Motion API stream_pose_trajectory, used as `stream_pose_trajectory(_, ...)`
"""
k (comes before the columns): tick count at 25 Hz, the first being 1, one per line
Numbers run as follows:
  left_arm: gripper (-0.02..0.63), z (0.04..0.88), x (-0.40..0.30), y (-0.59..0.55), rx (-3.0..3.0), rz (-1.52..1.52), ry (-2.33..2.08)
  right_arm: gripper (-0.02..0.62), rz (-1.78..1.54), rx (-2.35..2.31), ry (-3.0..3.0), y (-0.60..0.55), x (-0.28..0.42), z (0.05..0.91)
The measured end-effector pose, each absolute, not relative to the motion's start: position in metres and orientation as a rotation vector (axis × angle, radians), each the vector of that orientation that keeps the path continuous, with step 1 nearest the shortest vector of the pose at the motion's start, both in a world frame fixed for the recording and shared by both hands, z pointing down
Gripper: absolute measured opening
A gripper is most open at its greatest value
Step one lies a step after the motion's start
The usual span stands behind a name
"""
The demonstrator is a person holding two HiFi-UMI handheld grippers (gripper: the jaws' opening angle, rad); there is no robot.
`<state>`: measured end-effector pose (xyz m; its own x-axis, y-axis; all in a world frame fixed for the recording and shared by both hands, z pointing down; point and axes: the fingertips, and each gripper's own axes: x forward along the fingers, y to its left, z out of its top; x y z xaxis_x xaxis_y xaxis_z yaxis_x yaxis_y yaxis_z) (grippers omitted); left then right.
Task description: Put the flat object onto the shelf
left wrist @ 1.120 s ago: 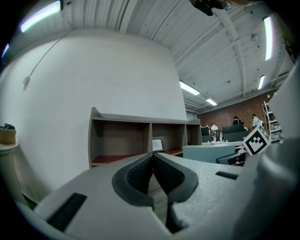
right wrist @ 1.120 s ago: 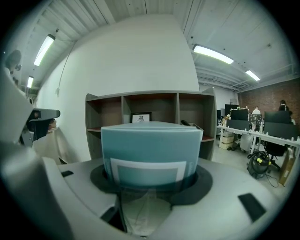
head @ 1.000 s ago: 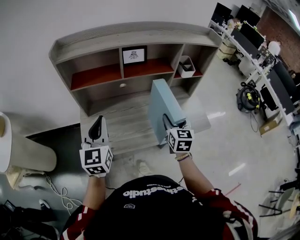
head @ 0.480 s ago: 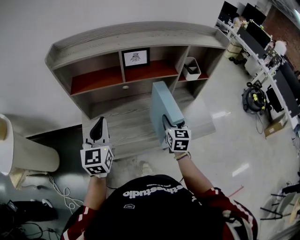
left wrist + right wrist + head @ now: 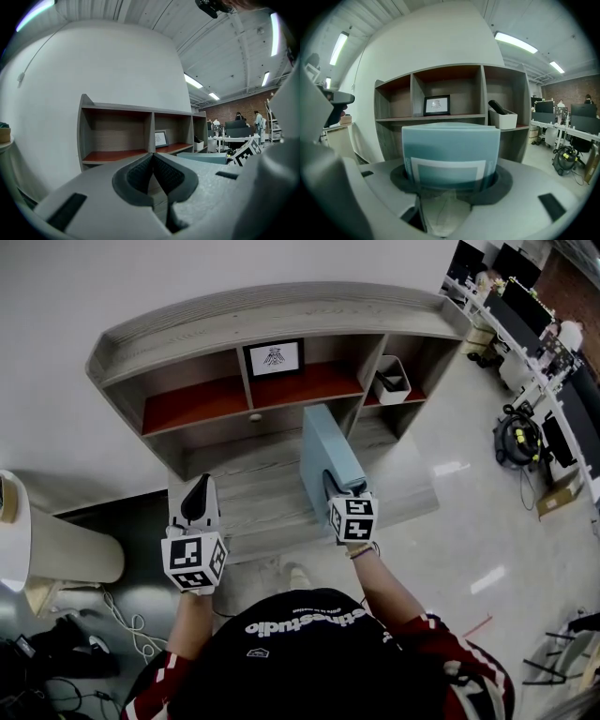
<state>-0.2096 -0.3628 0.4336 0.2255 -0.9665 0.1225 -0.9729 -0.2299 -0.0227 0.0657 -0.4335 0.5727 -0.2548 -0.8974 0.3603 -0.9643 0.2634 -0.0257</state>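
The flat object [image 5: 450,150], a pale teal panel, sat between the jaws of my right claw [image 5: 337,487]. The jaws stood wide and pinched it by its near end. The rest of it ran straight ahead of the claw toward the shelf [image 5: 272,313]. From the head view it hung over the grey lower deck [image 5: 253,493] of the unit, but I could not tell whether it touched the wood.

Beyond the panel's far edge, dead ahead of the claw, a framed picture [image 5: 437,105] stood in the middle compartment. Ahead and to the right, a white bin [image 5: 502,118] sat in the right compartment with something dark sticking out of it. Farther right of the claw lay an open floor [image 5: 469,493] with office desks [image 5: 562,124].

My left claw [image 5: 153,171] was off to the left of the right one, about level with it and well apart. Its pads were pressed together with nothing between them, and it pointed at the shelf's left compartment.
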Motion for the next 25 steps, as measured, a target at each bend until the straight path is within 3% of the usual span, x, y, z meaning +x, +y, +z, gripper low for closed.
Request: stream_pose_trajectory(25, 0.006, 0.438, -0.230, -0.395, 2.356, 0.204, -1.972, 0.276, 0.251, 1.712, -2.265, -0.503, 0.044, 0.584)
